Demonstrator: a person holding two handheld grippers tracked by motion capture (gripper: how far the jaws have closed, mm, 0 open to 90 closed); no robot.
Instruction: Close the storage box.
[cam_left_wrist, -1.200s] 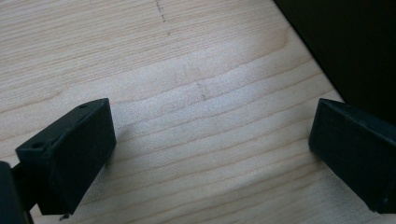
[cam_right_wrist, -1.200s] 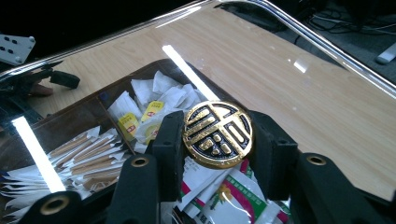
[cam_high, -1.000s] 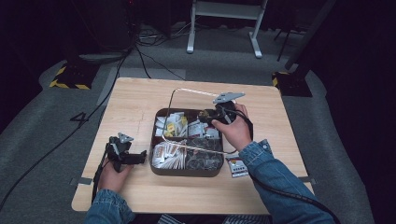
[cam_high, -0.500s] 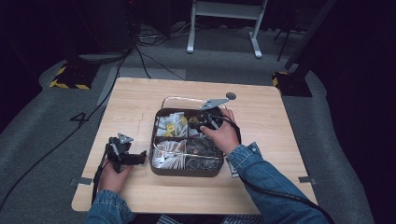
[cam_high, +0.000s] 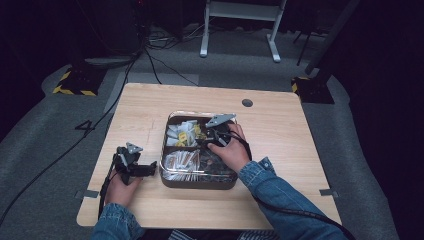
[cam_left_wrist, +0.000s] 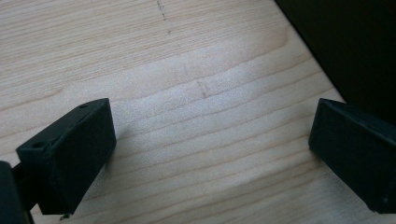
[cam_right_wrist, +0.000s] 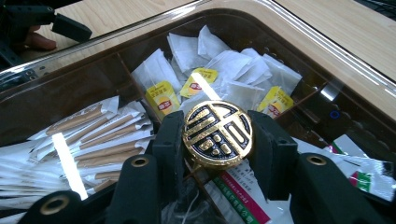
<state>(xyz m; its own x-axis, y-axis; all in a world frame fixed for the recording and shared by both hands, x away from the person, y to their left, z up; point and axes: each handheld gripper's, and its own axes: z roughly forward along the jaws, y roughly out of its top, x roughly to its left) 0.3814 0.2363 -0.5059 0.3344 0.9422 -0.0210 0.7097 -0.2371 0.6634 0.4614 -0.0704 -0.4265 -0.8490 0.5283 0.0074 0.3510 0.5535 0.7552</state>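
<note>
The round disc (cam_right_wrist: 217, 134) is black with a raised gold pattern and a gold rim. It stands on its edge with its patterned face toward the camera, clamped at both sides by the right gripper (cam_right_wrist: 217, 140), above the divided tray (cam_high: 170, 150), just over the paper packets.

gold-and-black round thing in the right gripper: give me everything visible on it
The round medallion is a disc with a raised, shiny gold rim and gold relief pattern on a black ground; it looks metallic. It stands on edge, face toward the right gripper view's camera, pinched at its left and right edges between the black pads of the right gripper. It hangs just above the dark compartment tray, in front of the tea bags, with paper sachets beneath. Its back is hidden.
</note>
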